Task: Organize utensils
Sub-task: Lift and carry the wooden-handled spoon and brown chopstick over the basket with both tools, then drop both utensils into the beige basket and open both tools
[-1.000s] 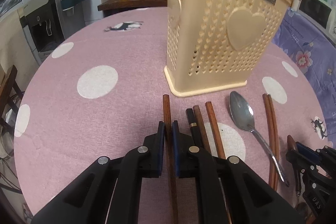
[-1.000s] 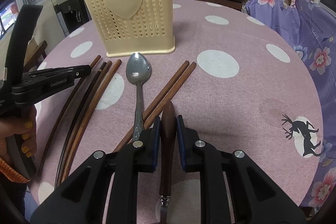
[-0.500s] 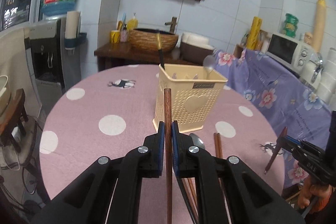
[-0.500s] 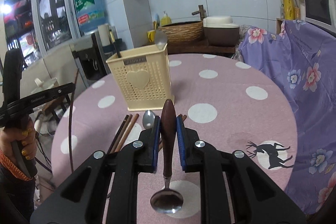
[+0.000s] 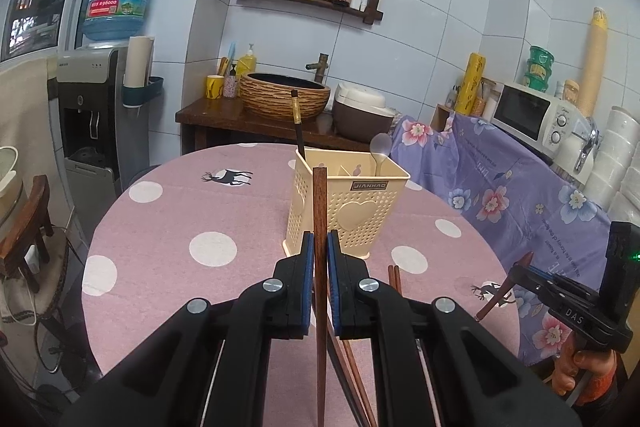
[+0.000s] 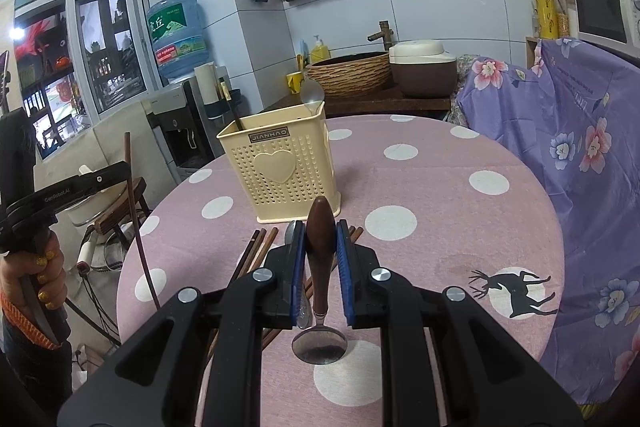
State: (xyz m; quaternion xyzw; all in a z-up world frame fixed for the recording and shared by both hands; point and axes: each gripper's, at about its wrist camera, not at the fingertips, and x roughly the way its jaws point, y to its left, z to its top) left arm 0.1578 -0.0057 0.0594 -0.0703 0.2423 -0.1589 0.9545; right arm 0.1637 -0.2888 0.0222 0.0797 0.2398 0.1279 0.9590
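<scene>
My left gripper [image 5: 320, 247] is shut on a brown chopstick [image 5: 319, 211] and holds it upright above the table, in front of the cream utensil basket [image 5: 352, 207]. My right gripper [image 6: 320, 243] is shut on a wooden-handled spoon [image 6: 320, 247], its bowl hanging down toward me. The basket [image 6: 280, 171] stands mid-table and holds a black chopstick [image 5: 298, 131] and a spoon [image 5: 379, 151]. Several chopsticks [image 6: 256, 255] and a metal spoon [image 6: 291, 233] lie on the table in front of the basket.
The round table has a pink polka-dot cloth [image 5: 180, 211]. A purple floral cover [image 6: 580, 155] drapes furniture at the right. A water dispenser [image 5: 92, 115] and a wooden stool [image 5: 28, 227] stand left. A counter with a woven basin [image 5: 284, 99] is behind.
Both grippers have risen from the table with their utensils held, and the view has pulled back from the basket. The chopstick and the spoon now hang in the air.
</scene>
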